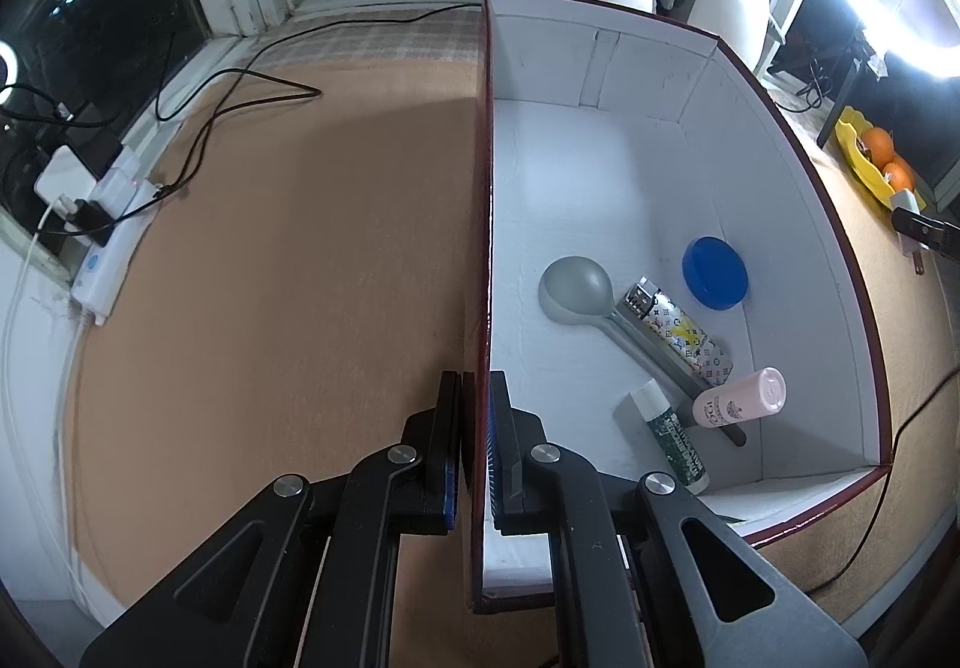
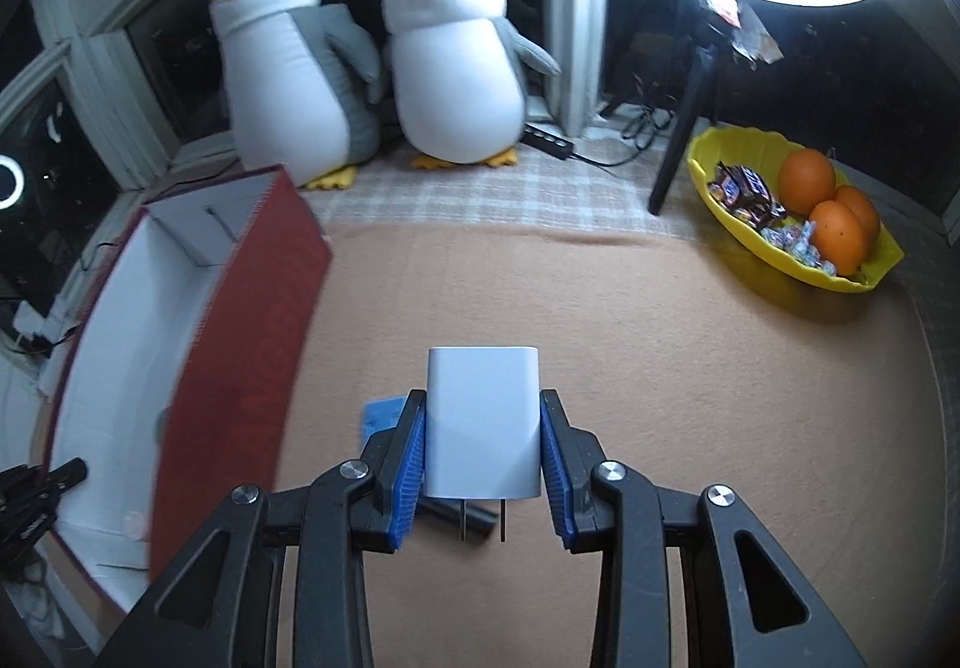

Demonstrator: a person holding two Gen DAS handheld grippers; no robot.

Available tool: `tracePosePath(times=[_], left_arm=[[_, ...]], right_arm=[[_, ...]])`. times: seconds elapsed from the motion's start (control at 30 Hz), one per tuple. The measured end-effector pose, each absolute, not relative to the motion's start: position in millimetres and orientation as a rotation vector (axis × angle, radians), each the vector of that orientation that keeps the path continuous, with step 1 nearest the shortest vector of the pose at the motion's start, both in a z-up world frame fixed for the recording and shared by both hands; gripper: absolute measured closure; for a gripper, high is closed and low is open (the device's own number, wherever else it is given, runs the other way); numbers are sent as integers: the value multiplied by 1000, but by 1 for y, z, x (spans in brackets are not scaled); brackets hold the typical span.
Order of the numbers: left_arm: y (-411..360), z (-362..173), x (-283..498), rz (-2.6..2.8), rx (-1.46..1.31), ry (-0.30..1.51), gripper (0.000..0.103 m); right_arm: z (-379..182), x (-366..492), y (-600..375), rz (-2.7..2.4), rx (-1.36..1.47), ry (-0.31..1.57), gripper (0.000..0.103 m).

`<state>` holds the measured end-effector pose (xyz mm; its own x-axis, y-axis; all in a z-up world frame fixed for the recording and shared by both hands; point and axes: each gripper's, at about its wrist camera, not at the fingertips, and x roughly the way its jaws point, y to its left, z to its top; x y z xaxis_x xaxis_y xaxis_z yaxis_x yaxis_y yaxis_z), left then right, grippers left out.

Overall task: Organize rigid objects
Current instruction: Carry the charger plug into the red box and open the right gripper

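Clamped between the blue ribbed pads of the right claw is a white charger block, a smooth, rounded-edged plastic brick with two metal prongs pointing back toward the camera. It is judged light, stiff and rather slick, so the grip across its two flat sides, as shown, is the sound one; the prongs are best left untouched. The block is held above the tan, felt-like worktop, to the right of the box. That box is of rigid card, dark red outside and white inside, with thin upright walls. Its left wall is pinched by the left claw, whose jaws are closed on the card edge, one pad outside and one inside. Lying within the box near its front right corner are a grey plastic spoon, a patterned lighter, a blue round lid, a small pink bottle and a green-and-white tube. All are judged hard and light.
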<state>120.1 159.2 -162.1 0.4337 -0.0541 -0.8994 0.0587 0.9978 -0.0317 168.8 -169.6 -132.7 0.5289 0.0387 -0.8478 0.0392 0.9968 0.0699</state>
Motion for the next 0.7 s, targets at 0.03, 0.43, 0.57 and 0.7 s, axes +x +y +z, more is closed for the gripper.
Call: tracePosePath(times=[0.03, 0.43, 0.57, 0.7], left_arm=[[160, -162, 120, -70, 1, 1119, 97], [161, -158, 115, -69, -4, 1104, 97], [160, -156, 113, -69, -4, 1096, 97], [161, -155, 112, -70, -5, 1091, 97]], right_arm=[[-128, 166, -163, 15, 79, 1006, 71], [-90, 139, -68, 254, 10, 939, 71], [-90, 137, -44, 306, -23, 943, 71], [-95, 135, -25, 341, -53, 950, 71]])
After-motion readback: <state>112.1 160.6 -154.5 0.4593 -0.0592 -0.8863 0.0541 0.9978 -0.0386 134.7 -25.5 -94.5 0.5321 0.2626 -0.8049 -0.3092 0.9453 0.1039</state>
